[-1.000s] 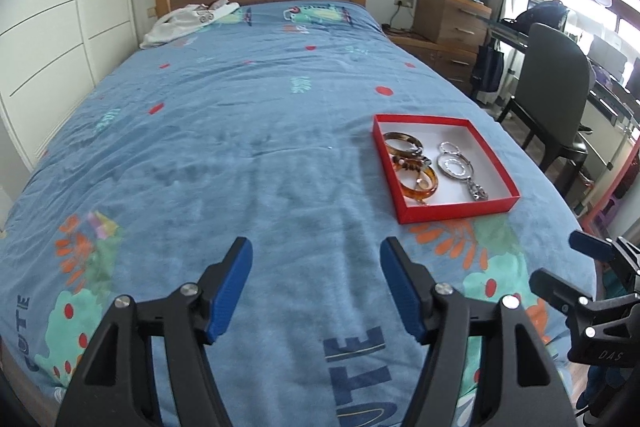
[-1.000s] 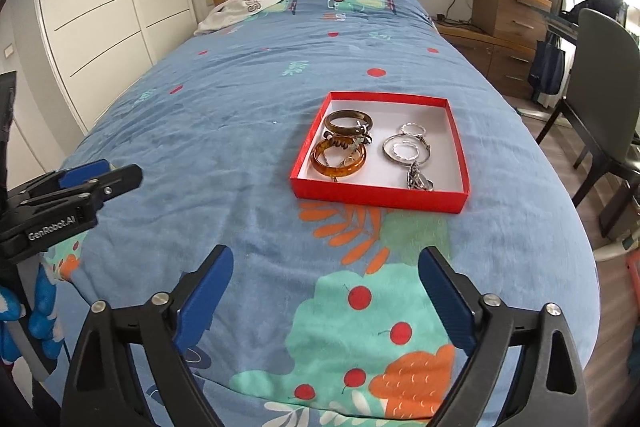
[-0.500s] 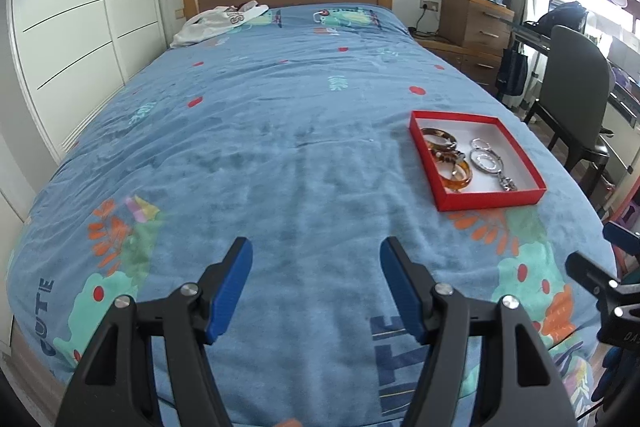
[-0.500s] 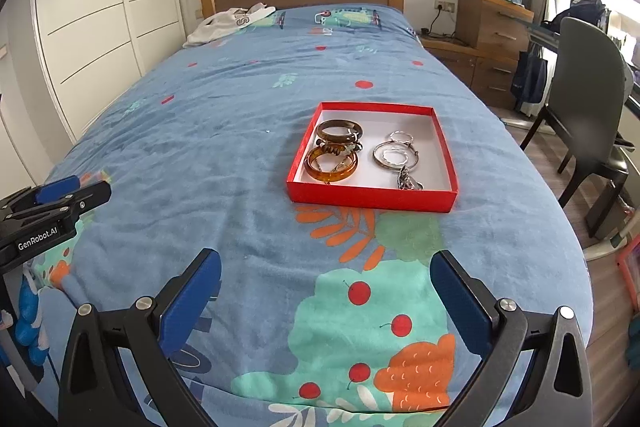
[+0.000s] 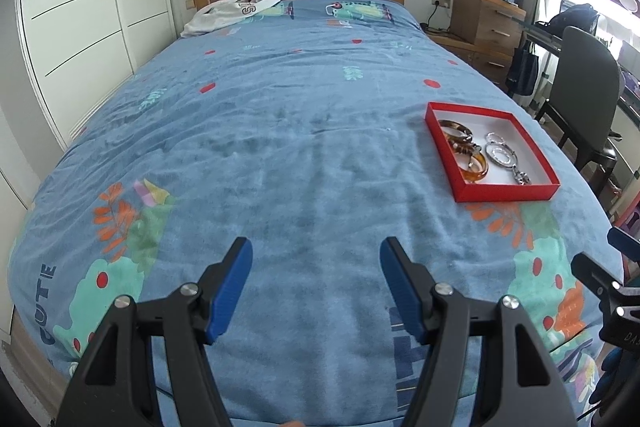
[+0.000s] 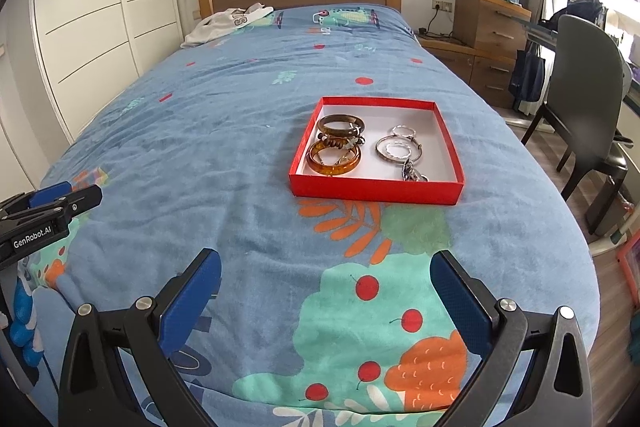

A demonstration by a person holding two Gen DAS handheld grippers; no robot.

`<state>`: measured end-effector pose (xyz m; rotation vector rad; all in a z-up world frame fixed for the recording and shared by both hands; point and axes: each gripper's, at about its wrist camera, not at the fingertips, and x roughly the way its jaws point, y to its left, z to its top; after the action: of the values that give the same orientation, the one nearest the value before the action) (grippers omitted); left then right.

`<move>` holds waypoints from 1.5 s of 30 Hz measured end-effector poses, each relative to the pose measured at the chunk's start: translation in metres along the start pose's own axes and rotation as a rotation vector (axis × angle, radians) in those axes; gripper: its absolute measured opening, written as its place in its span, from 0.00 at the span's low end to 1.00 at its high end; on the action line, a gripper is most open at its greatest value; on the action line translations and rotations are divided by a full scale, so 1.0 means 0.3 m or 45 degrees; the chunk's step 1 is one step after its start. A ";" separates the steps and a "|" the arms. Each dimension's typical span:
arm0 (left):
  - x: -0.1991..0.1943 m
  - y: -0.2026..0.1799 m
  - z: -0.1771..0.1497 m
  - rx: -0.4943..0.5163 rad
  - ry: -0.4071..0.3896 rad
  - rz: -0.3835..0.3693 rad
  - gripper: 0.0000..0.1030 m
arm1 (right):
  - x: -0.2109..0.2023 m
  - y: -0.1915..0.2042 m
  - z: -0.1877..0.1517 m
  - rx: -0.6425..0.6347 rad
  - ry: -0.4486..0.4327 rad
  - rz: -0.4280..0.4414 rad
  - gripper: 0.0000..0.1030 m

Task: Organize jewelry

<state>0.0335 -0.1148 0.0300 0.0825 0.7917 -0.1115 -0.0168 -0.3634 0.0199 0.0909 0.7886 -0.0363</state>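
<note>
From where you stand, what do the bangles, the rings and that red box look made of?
The amber bangle looks like glossy translucent resin or plastic: light glows through it. The darker bangle seems tortoiseshell-patterned plastic, though it could be horn. The silver rings appear to be polished metal, with bright glints. The red box looks like matte cardboard, with thin, crisp walls and a white lining.

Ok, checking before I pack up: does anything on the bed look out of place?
Only the white garment crumpled by the headboard. The bangles and silver rings all lie inside the red box.
</note>
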 end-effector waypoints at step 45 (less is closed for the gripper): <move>0.108 0.057 -0.063 -0.045 0.103 0.003 0.63 | 0.098 -0.021 -0.049 0.008 0.082 -0.016 0.99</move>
<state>0.0449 -0.0980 -0.0059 0.0552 0.8741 -0.0921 -0.0068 -0.3682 -0.0116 0.0936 0.8538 -0.0477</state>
